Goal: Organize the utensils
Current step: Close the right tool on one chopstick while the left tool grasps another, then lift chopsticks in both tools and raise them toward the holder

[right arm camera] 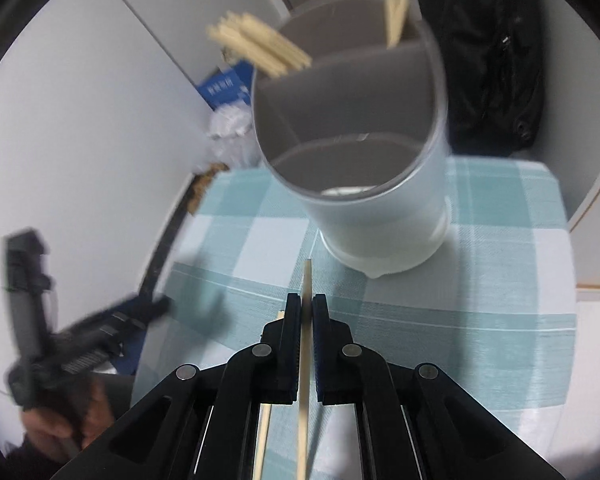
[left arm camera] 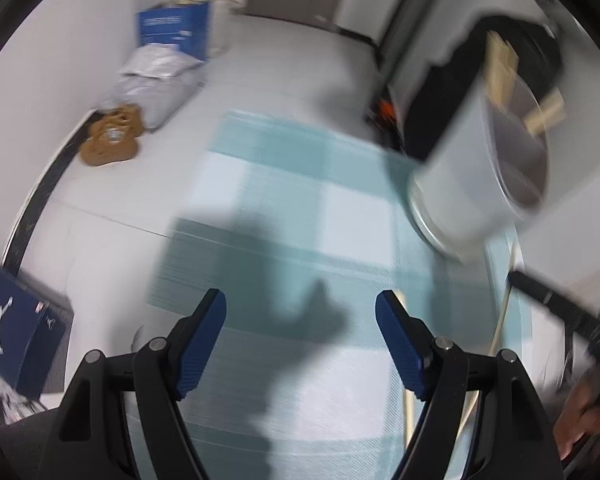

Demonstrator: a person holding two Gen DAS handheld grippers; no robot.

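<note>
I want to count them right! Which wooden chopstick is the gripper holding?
The pale wooden chopstick pinched in the right gripper; the others stand in the white divided holder.

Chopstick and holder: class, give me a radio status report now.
Right gripper shut on one chopstick. Left gripper open, empty. Holder ahead, near compartment free. Second chopstick lies on the cloth.

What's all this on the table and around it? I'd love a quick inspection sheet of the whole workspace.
Surface: teal checked cloth.
Job's things: white utensil holder with compartments, upright; wooden sticks in two of them; one chopstick held, another lying below.
Clutter: nothing seen on the cloth.
Grippers: right gripper shut on the chopstick; left gripper open, empty.
Cables: nothing seen.
Surroundings: blue boxes, grey bag, brown slippers, black bag.
</note>
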